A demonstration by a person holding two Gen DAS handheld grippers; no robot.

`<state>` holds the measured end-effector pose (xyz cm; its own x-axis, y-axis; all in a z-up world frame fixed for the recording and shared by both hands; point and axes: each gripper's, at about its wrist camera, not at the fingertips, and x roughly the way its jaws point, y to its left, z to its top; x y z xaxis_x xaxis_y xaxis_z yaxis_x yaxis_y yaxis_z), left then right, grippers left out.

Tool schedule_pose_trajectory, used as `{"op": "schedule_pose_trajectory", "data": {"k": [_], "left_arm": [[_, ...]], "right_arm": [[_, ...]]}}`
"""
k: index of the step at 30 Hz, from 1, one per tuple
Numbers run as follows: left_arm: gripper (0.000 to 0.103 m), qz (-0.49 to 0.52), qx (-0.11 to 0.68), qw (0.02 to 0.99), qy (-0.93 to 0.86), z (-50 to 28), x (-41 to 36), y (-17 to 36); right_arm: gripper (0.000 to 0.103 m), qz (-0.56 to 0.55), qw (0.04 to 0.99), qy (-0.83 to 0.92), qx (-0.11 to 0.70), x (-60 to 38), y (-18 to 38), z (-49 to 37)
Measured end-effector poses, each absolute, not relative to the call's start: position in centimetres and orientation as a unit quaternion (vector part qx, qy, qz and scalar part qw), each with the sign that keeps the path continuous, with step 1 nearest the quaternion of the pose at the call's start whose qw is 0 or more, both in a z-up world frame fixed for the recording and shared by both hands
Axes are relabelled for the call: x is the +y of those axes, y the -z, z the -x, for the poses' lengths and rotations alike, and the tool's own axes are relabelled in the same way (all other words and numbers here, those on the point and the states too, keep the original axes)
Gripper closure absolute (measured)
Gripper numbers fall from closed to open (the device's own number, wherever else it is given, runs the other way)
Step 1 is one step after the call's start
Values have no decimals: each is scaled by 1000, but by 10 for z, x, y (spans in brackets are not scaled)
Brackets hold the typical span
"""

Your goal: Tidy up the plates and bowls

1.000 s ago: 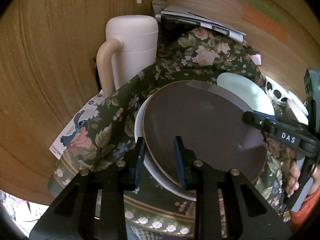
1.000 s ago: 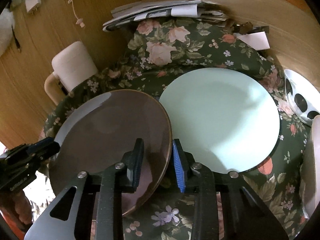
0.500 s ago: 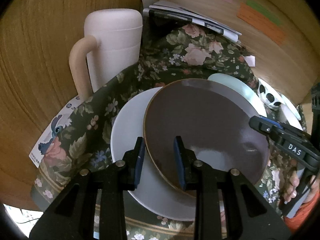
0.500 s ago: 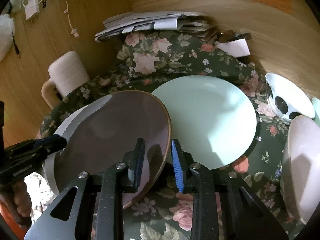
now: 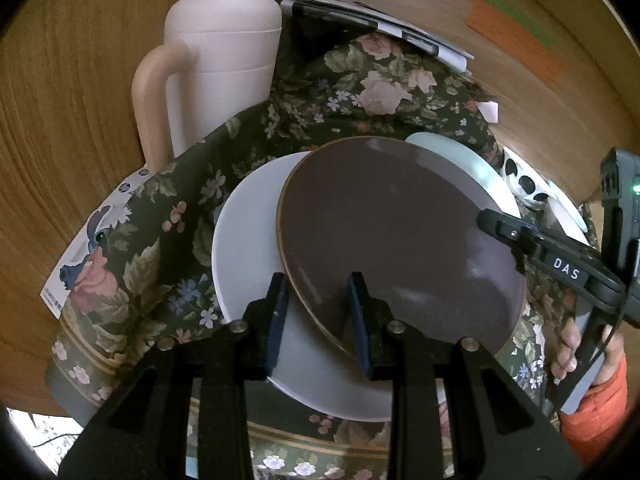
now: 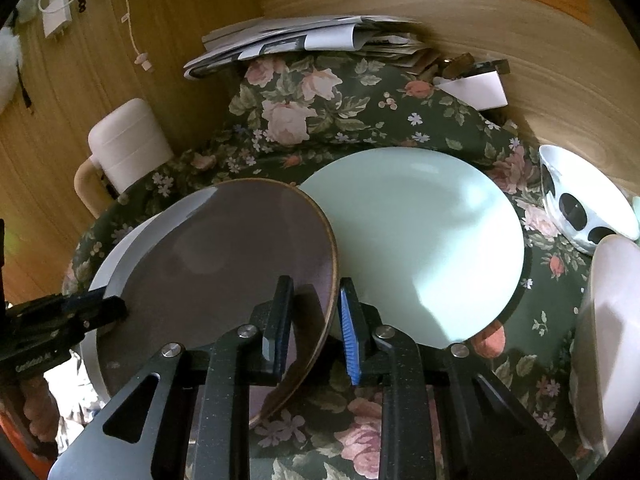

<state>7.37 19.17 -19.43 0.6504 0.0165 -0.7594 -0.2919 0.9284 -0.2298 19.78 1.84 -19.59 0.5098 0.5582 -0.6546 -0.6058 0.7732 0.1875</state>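
Brown plate [image 5: 400, 236] now lower over white plate [image 5: 248, 240], which shows more than before, left gripper [image 5: 316, 312] clamping its rim, right gripper [image 6: 314, 316] just closed onto opposite rim, three plates counting green plate [image 6: 424, 240], one spotted bowl [image 6: 580, 208], one mug [image 5: 228, 68].

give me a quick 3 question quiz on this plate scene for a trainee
1. True or false: the brown plate lies flat on the floral cloth.
2. Which plate sits directly under the brown plate? A) mint plate B) white plate C) spotted bowl
3. Fill in: both grippers grip the brown plate by its ____.

Key:
1. False. It is tilted, held by the left gripper and the right gripper on opposite edges; the right jaws have just been closing on it.
2. B, the white plate. The mint plate lies beside it; the spotted bowl stands further right.
3. rim
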Motion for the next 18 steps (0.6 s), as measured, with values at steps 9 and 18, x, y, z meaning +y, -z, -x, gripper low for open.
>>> {"op": "schedule_pose_trajectory", "data": {"k": [9,18], "left_arm": [[73,192,403,891,-88,-76,202,192],[73,193,390,895,-95,-90,207,184]], "right_arm": [[82,37,861,-343,373,23,194,-205],[83,32,863,-339,373,16,194,-201]]}}
